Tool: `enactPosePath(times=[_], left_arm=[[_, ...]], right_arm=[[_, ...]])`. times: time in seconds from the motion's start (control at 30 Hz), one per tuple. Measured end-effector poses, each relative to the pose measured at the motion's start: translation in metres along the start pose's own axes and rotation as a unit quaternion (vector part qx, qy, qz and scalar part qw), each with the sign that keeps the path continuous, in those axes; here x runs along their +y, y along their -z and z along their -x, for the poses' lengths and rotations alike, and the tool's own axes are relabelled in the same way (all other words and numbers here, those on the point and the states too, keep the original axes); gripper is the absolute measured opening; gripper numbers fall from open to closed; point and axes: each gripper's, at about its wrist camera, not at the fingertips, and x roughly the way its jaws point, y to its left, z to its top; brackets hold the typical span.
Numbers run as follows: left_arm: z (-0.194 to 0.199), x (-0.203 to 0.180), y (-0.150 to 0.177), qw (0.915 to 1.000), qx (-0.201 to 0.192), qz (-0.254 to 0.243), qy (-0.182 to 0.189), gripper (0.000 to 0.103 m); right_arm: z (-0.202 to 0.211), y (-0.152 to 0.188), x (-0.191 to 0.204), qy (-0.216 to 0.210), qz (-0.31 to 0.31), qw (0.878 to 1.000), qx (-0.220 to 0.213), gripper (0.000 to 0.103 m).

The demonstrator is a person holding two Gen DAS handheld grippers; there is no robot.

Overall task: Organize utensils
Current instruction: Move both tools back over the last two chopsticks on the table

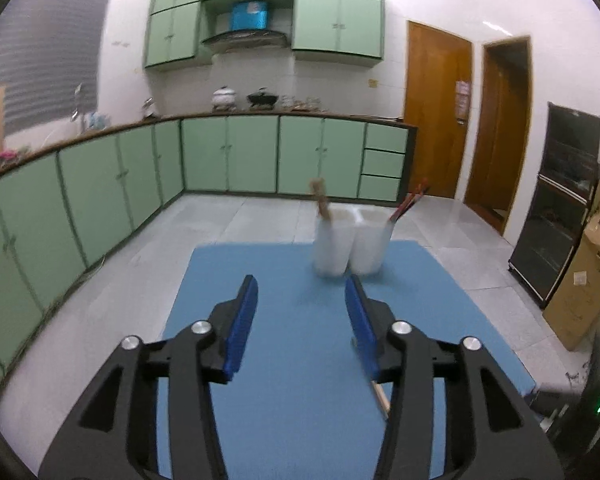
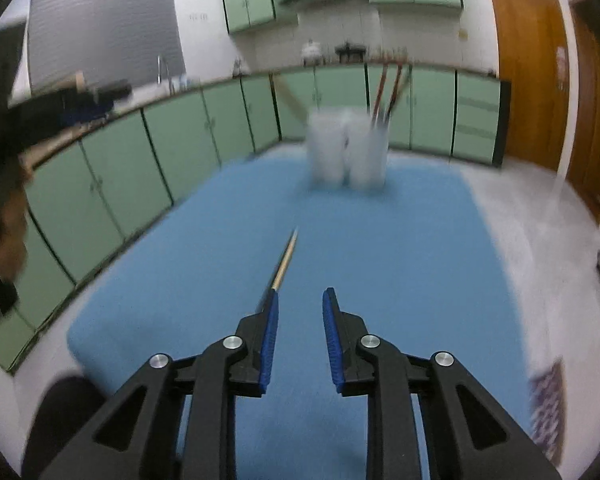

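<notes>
Both claws hang spread and empty over the blue table mat [image 2: 380, 240], the left gripper [image 1: 302, 292] and right gripper [image 2: 300, 300] each beside a lone wooden chopstick [image 2: 286, 258], with twin white plastic holders [image 1: 350, 240] ahead.

You see a matt blue mat [image 2: 400, 240], two translucent white plastic holders [image 1: 350, 242], a wooden chopstick [image 2: 286, 258] of smooth pale finish, ribbed blue pads [image 2: 269, 340] on matt black plastic fingers with bright metal pins, and a glossy tiled floor [image 1: 256, 216].
</notes>
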Motion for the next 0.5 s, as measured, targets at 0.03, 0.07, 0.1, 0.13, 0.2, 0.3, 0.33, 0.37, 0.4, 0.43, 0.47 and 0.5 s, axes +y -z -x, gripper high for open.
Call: enactPosePath(times=[0.03,0.07,0.1,0.13,0.2,0.3,0.33,0.37,0.4,0.43,0.47,0.5], left_arm=[[0.004,0.003,0.008,1.0000,0.005,0.007,0.000,0.049],[0.008,0.005,0.017,0.9998,0.011,0.015,-0.001,0.049],[0.013,0.007,0.027,0.9996,0.018,0.021,0.001,0.049],[0.014,0.006,0.032,0.9996,0.021,0.021,0.000,0.049],[0.019,0.006,0.042,0.9995,0.024,0.020,-0.004,0.049],[0.023,0.010,0.047,0.9990,0.029,0.034,0.003,0.049],[0.024,0.011,0.048,0.9989,0.030,0.036,0.006,0.049],[0.025,0.011,0.048,0.9989,0.029,0.036,0.006,0.049],[0.026,0.010,0.048,0.9990,0.028,0.033,0.006,0.049],[0.026,0.008,0.048,0.9992,0.028,0.029,0.006,0.049],[0.026,0.008,0.049,0.9992,0.029,0.027,0.006,0.049],[0.026,0.006,0.052,0.9992,0.030,0.026,0.006,0.049]], right_arm=[[-0.004,0.018,0.010,-0.006,0.005,1.000,0.015,0.023],[-0.005,0.032,0.020,-0.006,0.011,1.000,0.021,0.023],[-0.007,0.039,0.026,-0.007,0.015,1.000,0.025,0.023],[-0.008,0.046,0.033,-0.010,0.018,0.999,0.028,0.023],[-0.010,0.053,0.044,-0.009,0.026,0.999,0.030,0.023],[-0.018,0.053,0.049,-0.001,0.033,0.999,0.036,0.023],[-0.020,0.052,0.050,0.004,0.034,0.999,0.035,0.023],[-0.022,0.050,0.048,0.004,0.029,0.999,0.035,0.023],[-0.025,0.047,0.048,0.004,0.028,0.999,0.034,0.023],[-0.026,0.046,0.047,0.006,0.025,0.999,0.033,0.022],[-0.027,0.045,0.045,0.006,0.021,0.999,0.034,0.022],[-0.029,0.044,0.043,0.006,0.018,0.999,0.034,0.019]])
